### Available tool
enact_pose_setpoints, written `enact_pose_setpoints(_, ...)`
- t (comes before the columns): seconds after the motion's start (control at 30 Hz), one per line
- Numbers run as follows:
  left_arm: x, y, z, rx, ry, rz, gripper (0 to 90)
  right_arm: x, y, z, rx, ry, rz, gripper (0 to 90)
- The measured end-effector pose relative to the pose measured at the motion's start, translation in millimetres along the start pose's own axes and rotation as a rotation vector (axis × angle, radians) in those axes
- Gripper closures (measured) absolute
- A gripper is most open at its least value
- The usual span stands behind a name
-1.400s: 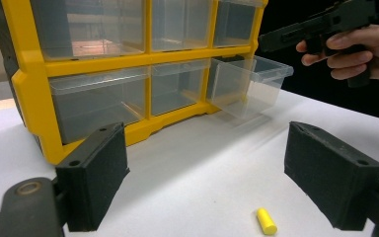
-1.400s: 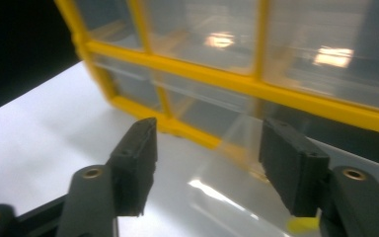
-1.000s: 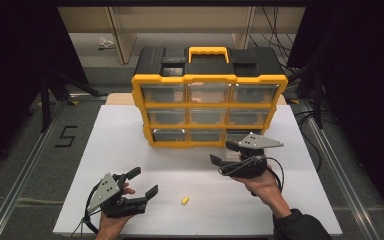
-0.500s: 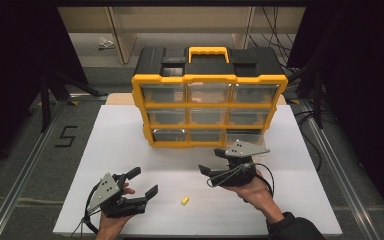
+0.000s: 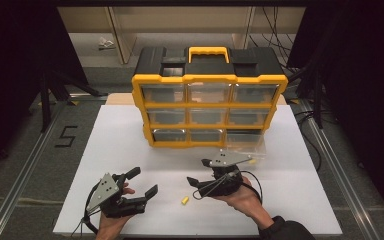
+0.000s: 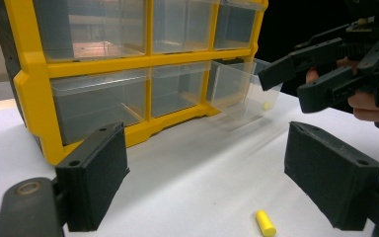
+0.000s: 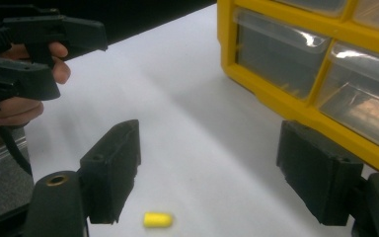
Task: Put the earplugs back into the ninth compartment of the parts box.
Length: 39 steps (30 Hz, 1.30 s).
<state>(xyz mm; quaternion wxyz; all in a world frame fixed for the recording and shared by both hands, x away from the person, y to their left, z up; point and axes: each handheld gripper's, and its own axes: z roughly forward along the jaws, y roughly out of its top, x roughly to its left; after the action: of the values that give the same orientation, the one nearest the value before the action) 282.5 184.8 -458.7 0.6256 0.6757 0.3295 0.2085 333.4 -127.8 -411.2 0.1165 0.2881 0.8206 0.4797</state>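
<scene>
While both grippers sit low over the near half of the white table [image 5: 130, 135], a small yellow peg [image 5: 184, 200] lies flat on it between them, close to the near edge and touching neither. Right gripper [image 5: 198, 187] is held in the person's right hand [image 5: 240, 196], pointing left toward the peg, jaws spread wide with nothing in them; in the right gripper view the peg [image 7: 158, 219] lies on the table just below and between the two black pads [image 7: 113, 170], slightly blurred. Left gripper [image 5: 144, 182] rests near the near-left corner in the left hand [image 5: 111, 220], aimed toward the far right, jaws also spread and empty; in the left gripper view the peg [image 6: 265, 223] lies low between the pads, nearer the right one [image 6: 333, 180].

A yellow-and-black drawer organizer [image 5: 209, 85] stands upright at the far middle of the table, with clear drawers in three rows. Its bottom-right drawer [image 5: 245, 142] is pulled out toward the near edge; the left gripper view shows this clear drawer [image 6: 242, 91] with a small yellowish item inside it, probably another peg, though too faint to be sure. The right gripper sits just in front of that open drawer, apart from it.
</scene>
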Motion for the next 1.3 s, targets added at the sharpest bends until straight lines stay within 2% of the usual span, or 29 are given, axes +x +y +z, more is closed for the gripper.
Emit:
enact_pose_setpoints(0.47,-0.1,0.2,-0.1,-0.003,-0.002,-0.003,16.3,13.5,-11.8,21.8,0.072,0.037,-0.017,26.1)
enact_pose_setpoints(0.63,-0.1,0.3,-0.2,-0.004,-0.004,-0.004,16.3,19.3,-18.8,33.1,0.118,0.049,-0.032,25.7)
enact_pose_setpoints(0.77,-0.2,0.4,-0.3,-0.007,-0.006,-0.005,16.2,21.4,-22.1,37.9,0.14,0.054,-0.036,25.4)
enact_pose_setpoints(1.03,-0.6,0.4,-0.1,-0.008,-0.008,-0.004,16.2,25.3,-32.9,51.7,0.218,0.047,-0.06,24.1)
enact_pose_setpoints(1.2,-0.8,0.5,0.0,-0.007,-0.009,-0.003,16.2,25.0,-36.6,56.2,0.238,0.046,-0.073,25.2)
enact_pose_setpoints(1.3,-0.7,0.5,-0.1,-0.008,-0.009,-0.004,16.2,27.2,-39.9,59.8,0.268,0.054,-0.08,28.5)
